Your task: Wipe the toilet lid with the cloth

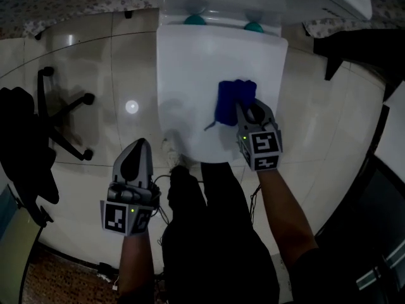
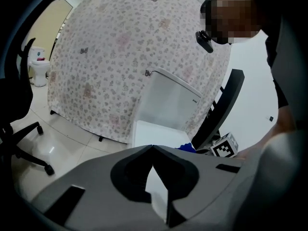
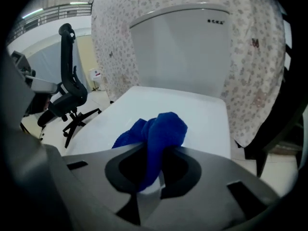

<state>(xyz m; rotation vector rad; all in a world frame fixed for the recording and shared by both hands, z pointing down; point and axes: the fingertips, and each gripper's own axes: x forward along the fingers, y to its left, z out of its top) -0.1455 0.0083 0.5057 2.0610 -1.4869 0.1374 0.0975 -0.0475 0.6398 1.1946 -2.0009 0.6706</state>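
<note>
Right tongs point(image 3: 153, 150) clamped on the blue cloth point(image 3: 159, 129) — it is bunched up and resting on the toilet lid point(image 1: 190, 68), on the right half. Left tongs point(image 1: 140, 145) closed, empty, held over the floor point(image 1: 95, 56) beside the lid's front corner. Risk as I judge it: only a wad touches the lid, so strokes may leave strips unwiped — and drag could tug the cloth out of the tongs.
</note>
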